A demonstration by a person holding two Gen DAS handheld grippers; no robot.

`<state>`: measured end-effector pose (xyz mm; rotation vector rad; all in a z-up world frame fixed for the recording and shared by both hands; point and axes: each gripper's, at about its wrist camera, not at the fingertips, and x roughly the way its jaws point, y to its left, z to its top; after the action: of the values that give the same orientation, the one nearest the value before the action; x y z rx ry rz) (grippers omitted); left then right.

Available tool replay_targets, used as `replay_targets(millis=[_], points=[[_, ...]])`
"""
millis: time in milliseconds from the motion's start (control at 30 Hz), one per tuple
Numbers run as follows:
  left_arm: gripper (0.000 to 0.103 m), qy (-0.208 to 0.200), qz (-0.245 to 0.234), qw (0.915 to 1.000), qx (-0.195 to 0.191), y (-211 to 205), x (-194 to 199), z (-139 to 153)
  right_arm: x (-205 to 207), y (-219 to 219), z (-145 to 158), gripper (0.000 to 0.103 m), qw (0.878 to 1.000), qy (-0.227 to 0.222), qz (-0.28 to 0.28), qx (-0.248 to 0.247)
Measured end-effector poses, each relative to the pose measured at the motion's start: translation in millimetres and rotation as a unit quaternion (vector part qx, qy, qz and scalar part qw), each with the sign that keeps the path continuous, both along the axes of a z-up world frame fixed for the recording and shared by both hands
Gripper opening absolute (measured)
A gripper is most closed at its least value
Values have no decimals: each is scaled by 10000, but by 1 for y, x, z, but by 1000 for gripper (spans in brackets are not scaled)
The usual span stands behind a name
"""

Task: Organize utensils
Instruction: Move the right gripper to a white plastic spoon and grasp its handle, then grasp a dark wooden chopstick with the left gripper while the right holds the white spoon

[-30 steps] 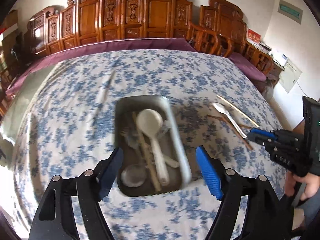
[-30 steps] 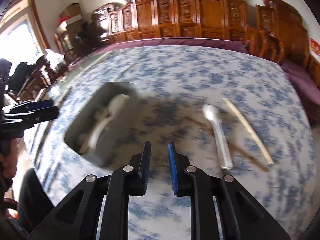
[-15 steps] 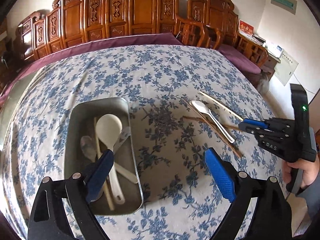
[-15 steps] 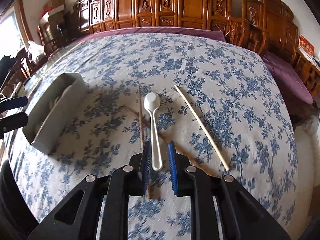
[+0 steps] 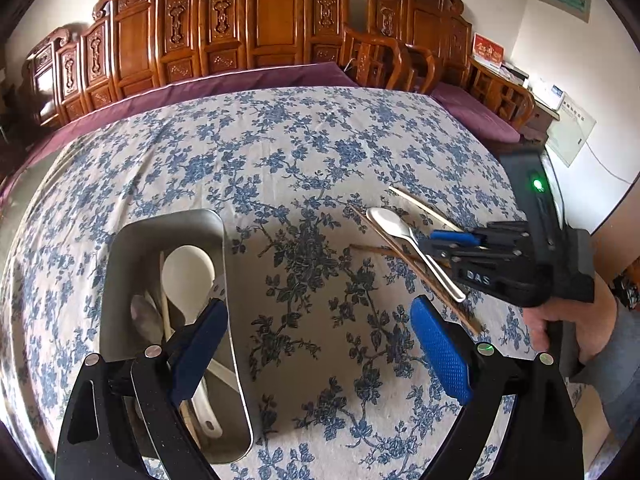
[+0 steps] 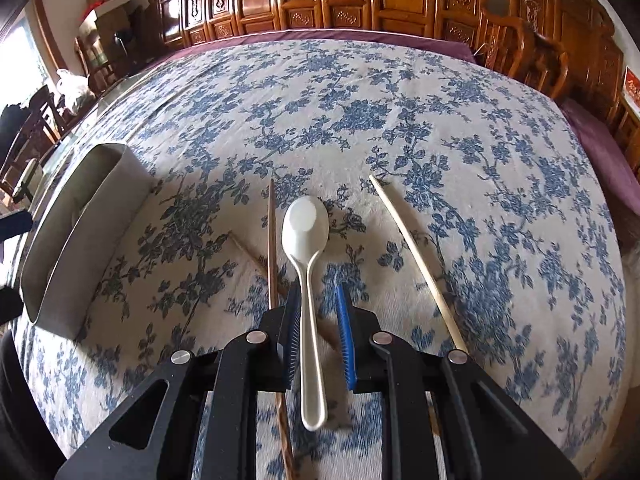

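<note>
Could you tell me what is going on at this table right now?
A person is sorting utensils into a metal tray that already holds spoons. The right gripper straddles the handle of a white spoon on the tablecloth beside loose chopsticks, jaws not yet pressing it. The left gripper hangs open beside the tray, holding nothing.

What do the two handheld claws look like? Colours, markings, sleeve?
Both are black skeletal frames with silver pivot pins and blue textured pads. The left claw shows a green dot near one pin. The right claw has "DAS" lettering and a green LED; its hand wears a grey sleeve.
</note>
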<state>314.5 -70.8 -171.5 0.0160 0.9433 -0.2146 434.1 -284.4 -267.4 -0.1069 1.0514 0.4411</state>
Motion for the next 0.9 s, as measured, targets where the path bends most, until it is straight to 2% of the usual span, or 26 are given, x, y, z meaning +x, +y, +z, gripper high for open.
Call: replay_targets(millis=[300, 433, 533, 567, 600, 633, 900], points=[[89, 92, -11, 10000, 1, -6, 2, -7, 12, 6, -3, 20, 9998, 171, 68, -27], [89, 125, -26, 9999, 47, -8, 0, -9, 15, 12, -9, 20, 9990, 300, 174, -269], [89, 150, -11, 9999, 64, -8, -1, -9, 17, 15, -10, 20, 9989, 305, 213, -273], [89, 154, -3, 9999, 64, -7, -1, -9, 17, 14, -10, 17, 9990, 318, 215, -236], [89, 163, -1, 9998, 64, -8, -1, -10, 17, 14, -11, 9, 9990, 326, 223, -205], [89, 175, -3, 9998, 68, -8, -1, -10, 15, 14, -10, 9, 9991, 311, 232, -188], [89, 206, -27, 9997, 151, -23, 2, -17, -5, -17, 25, 9, 9999, -21, -43, 143]])
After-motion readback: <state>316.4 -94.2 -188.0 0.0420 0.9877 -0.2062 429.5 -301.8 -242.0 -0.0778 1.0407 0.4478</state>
